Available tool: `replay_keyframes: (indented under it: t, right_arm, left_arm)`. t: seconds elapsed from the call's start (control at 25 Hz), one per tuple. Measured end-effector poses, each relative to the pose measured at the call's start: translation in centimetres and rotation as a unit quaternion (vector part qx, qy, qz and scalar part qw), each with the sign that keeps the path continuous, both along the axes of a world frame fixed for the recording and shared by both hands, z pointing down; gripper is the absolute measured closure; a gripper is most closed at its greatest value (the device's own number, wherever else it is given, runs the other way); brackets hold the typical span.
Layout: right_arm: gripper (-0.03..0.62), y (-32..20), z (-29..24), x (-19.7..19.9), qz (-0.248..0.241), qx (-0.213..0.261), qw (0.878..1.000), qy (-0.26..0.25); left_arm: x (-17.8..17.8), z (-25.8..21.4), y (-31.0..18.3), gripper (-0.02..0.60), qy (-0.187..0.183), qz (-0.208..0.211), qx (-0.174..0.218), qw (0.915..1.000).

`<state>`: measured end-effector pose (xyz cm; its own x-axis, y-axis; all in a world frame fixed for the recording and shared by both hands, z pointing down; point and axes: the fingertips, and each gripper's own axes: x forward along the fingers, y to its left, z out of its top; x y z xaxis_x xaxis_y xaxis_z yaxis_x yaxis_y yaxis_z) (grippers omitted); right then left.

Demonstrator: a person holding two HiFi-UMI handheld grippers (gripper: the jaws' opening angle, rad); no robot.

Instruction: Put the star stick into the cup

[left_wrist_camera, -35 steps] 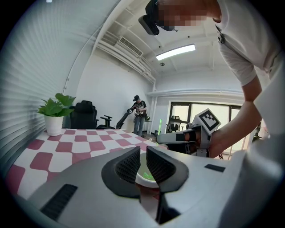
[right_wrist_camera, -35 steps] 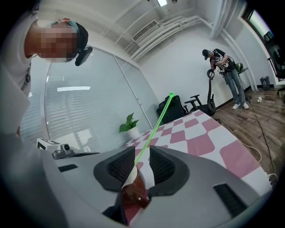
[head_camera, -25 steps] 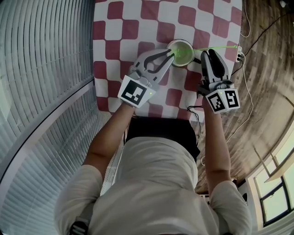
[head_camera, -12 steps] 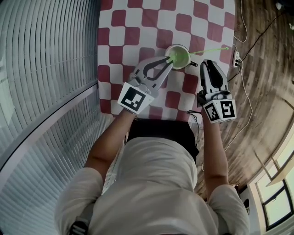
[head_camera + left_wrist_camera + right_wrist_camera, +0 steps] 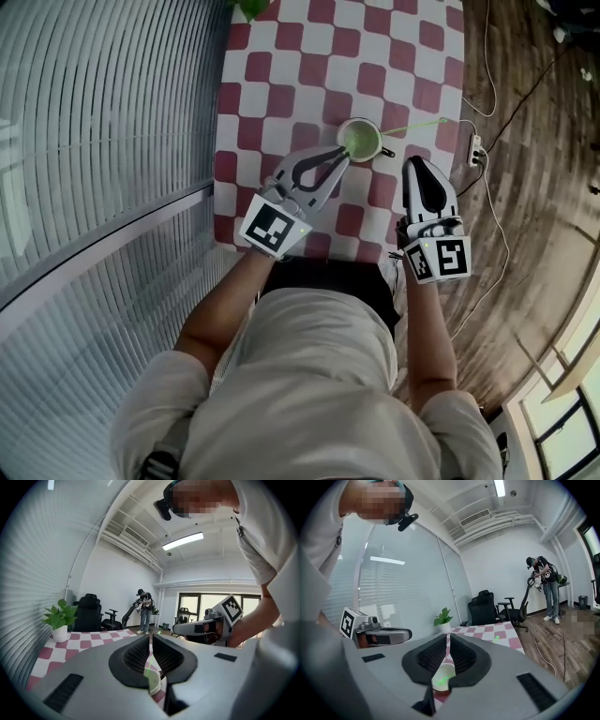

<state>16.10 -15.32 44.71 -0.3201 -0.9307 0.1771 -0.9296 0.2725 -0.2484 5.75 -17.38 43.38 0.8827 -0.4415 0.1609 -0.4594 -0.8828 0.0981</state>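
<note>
A white cup (image 5: 360, 141) with a green inside stands on the red-and-white checked table (image 5: 281, 89). The thin green star stick (image 5: 417, 126) leans in it, its far end sticking out past the rim to the right. My left gripper (image 5: 343, 154) is shut, its tips by the cup's near-left rim. In the left gripper view the cup (image 5: 153, 679) shows low through the jaws' gap. My right gripper (image 5: 412, 162) is shut and holds nothing, a little short of the stick. The right gripper view shows the cup (image 5: 442, 677) and the stick's star tip (image 5: 497, 638).
A potted plant (image 5: 251, 7) stands at the table's far left corner. Cables and a power strip (image 5: 475, 148) lie on the wooden floor right of the table. Blinds run along the left. Office chairs (image 5: 487, 605) and a standing person (image 5: 543, 588) are far behind.
The right gripper has drawn back from the stick toward the person. The stick stays leaning in the cup. The left gripper keeps its place by the cup. The head camera has risen.
</note>
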Motion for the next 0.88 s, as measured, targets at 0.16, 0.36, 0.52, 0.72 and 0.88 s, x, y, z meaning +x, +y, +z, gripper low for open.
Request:
replay_keyframes:
  t: [0.16, 0.36, 0.52, 0.72, 0.88]
  right_arm:
    - [0.554, 0.8, -3.0, -0.7, -0.009, 0.004, 1.000, 0.001]
    - [0.560, 2.2, -6.1, -1.3, -0.020, 0.006, 1.000, 0.010]
    - [0.562, 2.9, -9.4, -2.0, -0.032, 0.021, 0.999, 0.037]
    - [0.562, 3.2, -13.5, -3.0, -0.044, 0.040, 0.996, 0.064]
    - [0.562, 3.7, -16.9, -3.9, -0.051, 0.053, 0.995, 0.069]
  left_arm:
    - [0.0, -4.2, 0.7, 0.537, 0.025, -0.002, 0.008, 0.9996]
    - [-0.3, -8.6, 2.1, 0.546, 0.050, -0.012, 0.013, 0.9986]
    - [-0.4, -11.2, 3.2, 0.548, 0.060, -0.007, 0.010, 0.9981]
    - [-0.3, -14.4, 4.0, 0.549, 0.072, -0.001, 0.011, 0.9974]
    - [-0.4, -17.1, 4.2, 0.549, 0.068, -0.003, 0.017, 0.9975]
